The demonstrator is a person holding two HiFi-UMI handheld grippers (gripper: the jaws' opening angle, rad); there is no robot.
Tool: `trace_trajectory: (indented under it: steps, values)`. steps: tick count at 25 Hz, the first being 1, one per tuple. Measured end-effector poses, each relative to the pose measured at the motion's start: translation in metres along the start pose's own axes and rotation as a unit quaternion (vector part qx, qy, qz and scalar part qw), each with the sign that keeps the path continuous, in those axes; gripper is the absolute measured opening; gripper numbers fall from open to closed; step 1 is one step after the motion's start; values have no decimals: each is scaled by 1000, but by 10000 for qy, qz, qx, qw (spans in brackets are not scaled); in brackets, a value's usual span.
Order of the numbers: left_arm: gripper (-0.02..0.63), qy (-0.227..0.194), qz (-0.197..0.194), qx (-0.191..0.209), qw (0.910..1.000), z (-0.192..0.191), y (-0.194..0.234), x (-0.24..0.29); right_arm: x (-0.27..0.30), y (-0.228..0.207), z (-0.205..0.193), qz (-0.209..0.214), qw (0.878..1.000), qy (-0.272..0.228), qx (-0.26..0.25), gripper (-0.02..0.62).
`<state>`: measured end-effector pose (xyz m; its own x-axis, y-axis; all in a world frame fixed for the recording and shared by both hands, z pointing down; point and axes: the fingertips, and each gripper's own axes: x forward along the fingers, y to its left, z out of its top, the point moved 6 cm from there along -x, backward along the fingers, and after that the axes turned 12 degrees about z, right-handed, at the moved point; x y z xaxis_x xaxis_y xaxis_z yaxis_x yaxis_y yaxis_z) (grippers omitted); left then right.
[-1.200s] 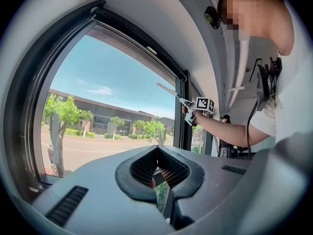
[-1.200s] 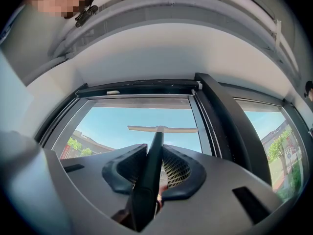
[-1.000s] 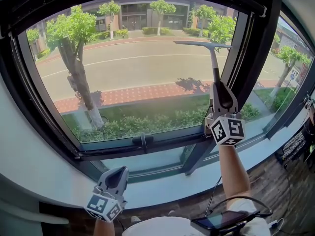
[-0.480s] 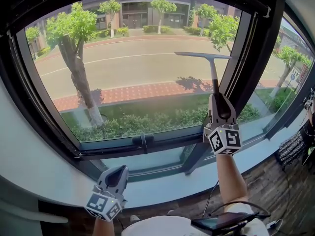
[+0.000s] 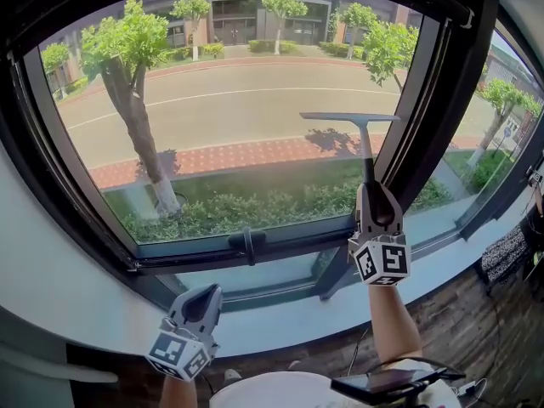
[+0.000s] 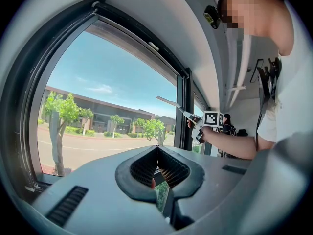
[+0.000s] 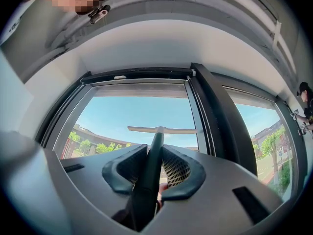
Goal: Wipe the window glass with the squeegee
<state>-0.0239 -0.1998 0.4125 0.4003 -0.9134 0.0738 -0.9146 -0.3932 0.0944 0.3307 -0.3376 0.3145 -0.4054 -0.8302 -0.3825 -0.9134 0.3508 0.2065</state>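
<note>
The squeegee (image 5: 350, 118) has a thin horizontal blade lying against the window glass (image 5: 229, 100) at mid-height near the pane's right side. Its dark handle (image 7: 149, 175) runs down between the fingers of my right gripper (image 5: 371, 192), which is shut on it. In the right gripper view the blade (image 7: 164, 129) shows straight ahead across the glass. My left gripper (image 5: 202, 297) hangs low by the white sill, well left of the squeegee. It is shut with nothing in it (image 6: 157, 150). The left gripper view also catches the squeegee (image 6: 171, 103) off to the right.
A black mullion (image 5: 425, 100) stands just right of the blade, with a second pane (image 5: 497, 117) beyond it. A dark latch handle (image 5: 247, 246) sits on the lower frame. The white sill (image 5: 280, 317) runs below. A phone-like device (image 5: 382, 382) is near my right forearm.
My right gripper has drawn the squeegee down the glass, from near the pane's top to about mid-height. The left gripper has stayed still.
</note>
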Motion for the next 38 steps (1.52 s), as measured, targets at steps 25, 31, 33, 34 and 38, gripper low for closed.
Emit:
trace_trajectory:
  steps: [25,31,33,34,38]
  values:
    - [18,113,-106,24,9999,-8,-9,2,-47,19,-63,14,9956,816,464,103]
    - [17,153,-93,29,9998,-8,-12,1,-60,26,-84,82,9921,1108,574,103]
    - [18,162,-94,22,9998,-8,-12,1,-64,28,-93,94,9905,1226,614,103]
    - [18,163,-97,19,9998,-9,-12,1,-67,30,-98,98,9895,1291,642,103]
    - [18,164,-112,23,9998,-10,-13,0,-76,34,-117,99,9852,1529,763,103]
